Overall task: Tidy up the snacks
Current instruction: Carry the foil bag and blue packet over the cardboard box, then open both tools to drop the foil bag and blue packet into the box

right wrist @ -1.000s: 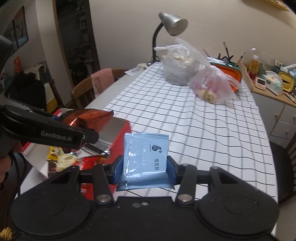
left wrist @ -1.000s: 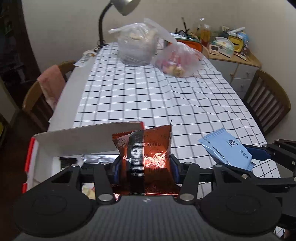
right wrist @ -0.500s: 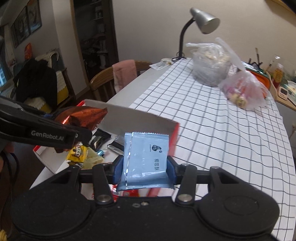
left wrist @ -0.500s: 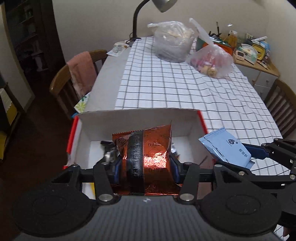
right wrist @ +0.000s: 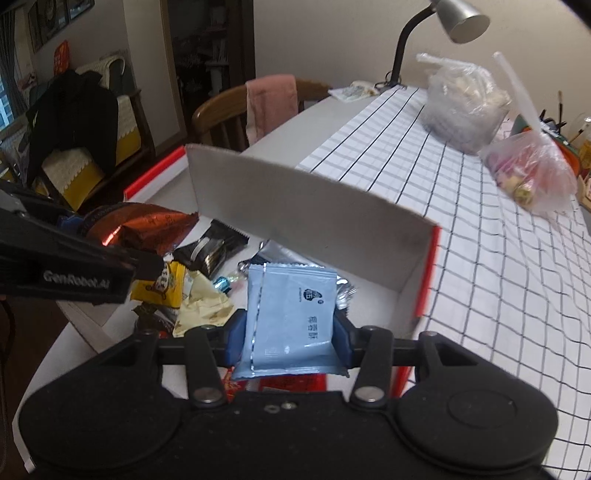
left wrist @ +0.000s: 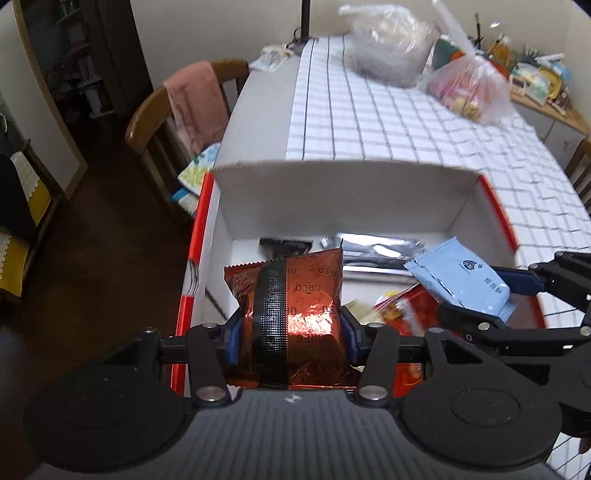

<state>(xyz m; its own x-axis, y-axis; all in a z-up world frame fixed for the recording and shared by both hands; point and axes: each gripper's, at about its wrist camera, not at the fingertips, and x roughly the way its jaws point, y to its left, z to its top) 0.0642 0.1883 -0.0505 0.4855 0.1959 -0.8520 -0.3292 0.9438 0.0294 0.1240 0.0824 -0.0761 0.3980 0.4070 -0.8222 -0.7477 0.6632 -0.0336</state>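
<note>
My left gripper (left wrist: 291, 332) is shut on a copper-red Oreo packet (left wrist: 295, 314) and holds it above the open red-and-white box (left wrist: 332, 192). The packet also shows in the right wrist view (right wrist: 144, 225). My right gripper (right wrist: 288, 336) is shut on a light blue snack packet (right wrist: 290, 317), also over the box (right wrist: 295, 210). The blue packet shows at the right of the left wrist view (left wrist: 461, 284). Several snack packets lie in the box: a silver one (left wrist: 373, 247), a black one (right wrist: 214, 251), a yellow one (right wrist: 166, 284).
The box stands at the near left of a table with a checked cloth (left wrist: 406, 122). Two plastic bags (left wrist: 388, 48) (left wrist: 469, 88) stand at the far end by a desk lamp (right wrist: 454, 18). A wooden chair with a pink towel (left wrist: 195, 103) stands to the left.
Both grippers have moved left and forward with their packets, from over the cloth to over the open box. The box's inside has come into view.
</note>
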